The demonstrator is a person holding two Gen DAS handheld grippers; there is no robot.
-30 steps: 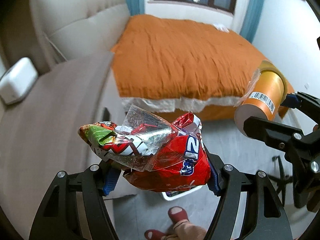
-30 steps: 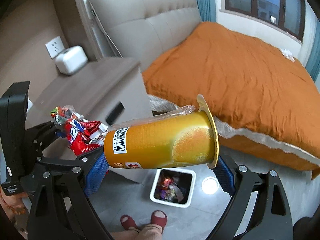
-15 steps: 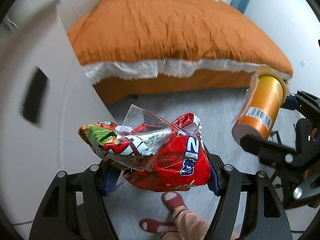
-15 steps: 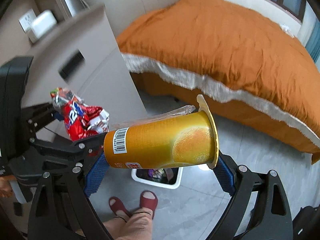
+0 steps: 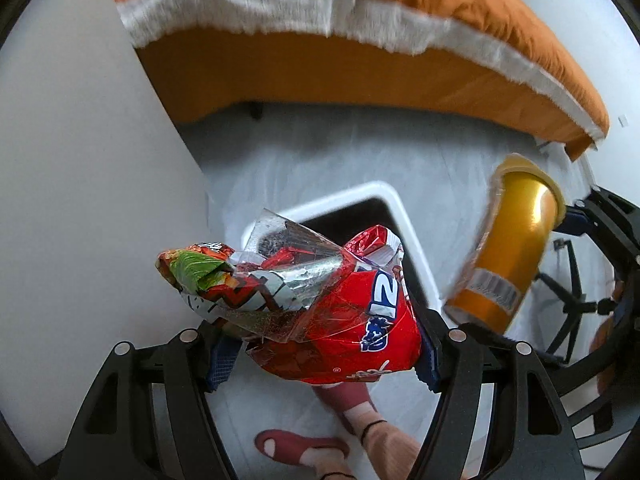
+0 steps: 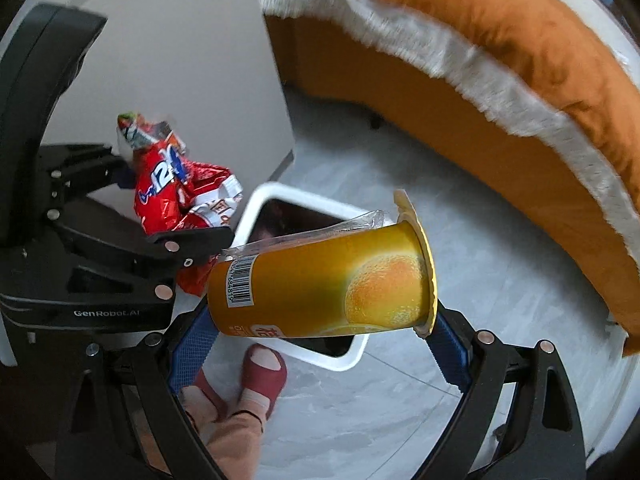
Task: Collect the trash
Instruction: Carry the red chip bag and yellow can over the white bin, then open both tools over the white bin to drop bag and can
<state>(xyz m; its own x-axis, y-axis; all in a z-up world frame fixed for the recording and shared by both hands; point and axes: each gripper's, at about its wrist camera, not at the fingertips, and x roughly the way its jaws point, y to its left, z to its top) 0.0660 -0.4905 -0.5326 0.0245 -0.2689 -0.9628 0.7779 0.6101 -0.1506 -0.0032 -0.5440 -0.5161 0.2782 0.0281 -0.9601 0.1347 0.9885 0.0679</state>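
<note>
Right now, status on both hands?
Left hand-held gripper opening, wrappers between its jaws. Right hand-held gripper holding orange cup. White bin below, unobstructed.

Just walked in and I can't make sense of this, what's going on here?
A person is clearing trash with a handheld gripper in each hand. The left gripper carries a bundle of crumpled red snack wrappers, and its jaws are opening with the bundle between them. The right gripper is clamped on a yellow-orange plastic drink cup lying sideways. Both hang above a white square trash bin on the grey floor beside the orange-covered bed, by the person's red slippers.
</note>
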